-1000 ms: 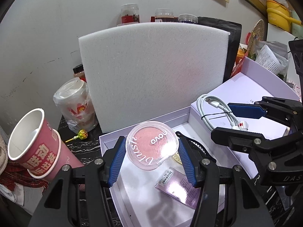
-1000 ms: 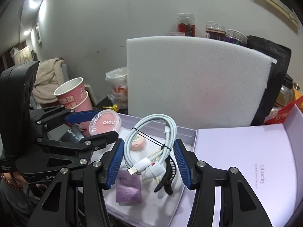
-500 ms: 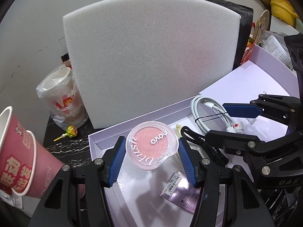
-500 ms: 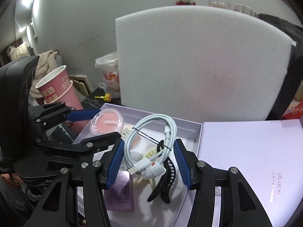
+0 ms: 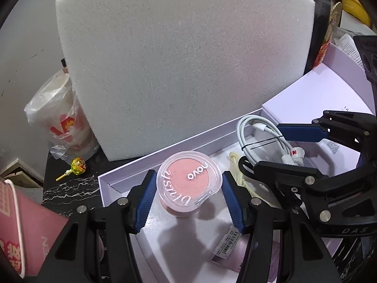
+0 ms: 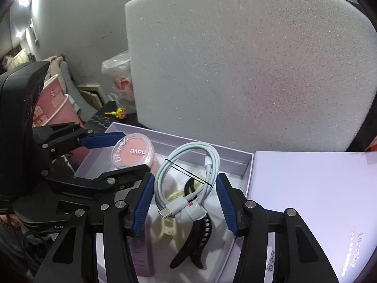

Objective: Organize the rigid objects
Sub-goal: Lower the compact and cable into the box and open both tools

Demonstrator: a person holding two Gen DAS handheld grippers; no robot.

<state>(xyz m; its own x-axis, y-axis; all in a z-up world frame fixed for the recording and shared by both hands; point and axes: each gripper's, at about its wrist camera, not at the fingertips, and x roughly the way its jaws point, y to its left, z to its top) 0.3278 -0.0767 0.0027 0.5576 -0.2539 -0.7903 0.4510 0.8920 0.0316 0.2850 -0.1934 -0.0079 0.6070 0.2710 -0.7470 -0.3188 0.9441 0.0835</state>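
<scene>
The left claw [image 5: 187,189] grips a "novo blush" compact [image 5: 189,185] over the white box [image 5: 165,154]—the right claw [image 6: 185,197], at its 3 o'clock, holds a coiled white cable [image 6: 188,176].

cluttered home corner: paper cups [image 5: 26,233], bagged drink [image 5: 62,122], lollipop [image 5: 77,165].

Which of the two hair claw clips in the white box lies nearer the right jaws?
The black plastic claw clip, right under the held white coiled cable; the cream plastic claw clip lies further left, beside it.
</scene>
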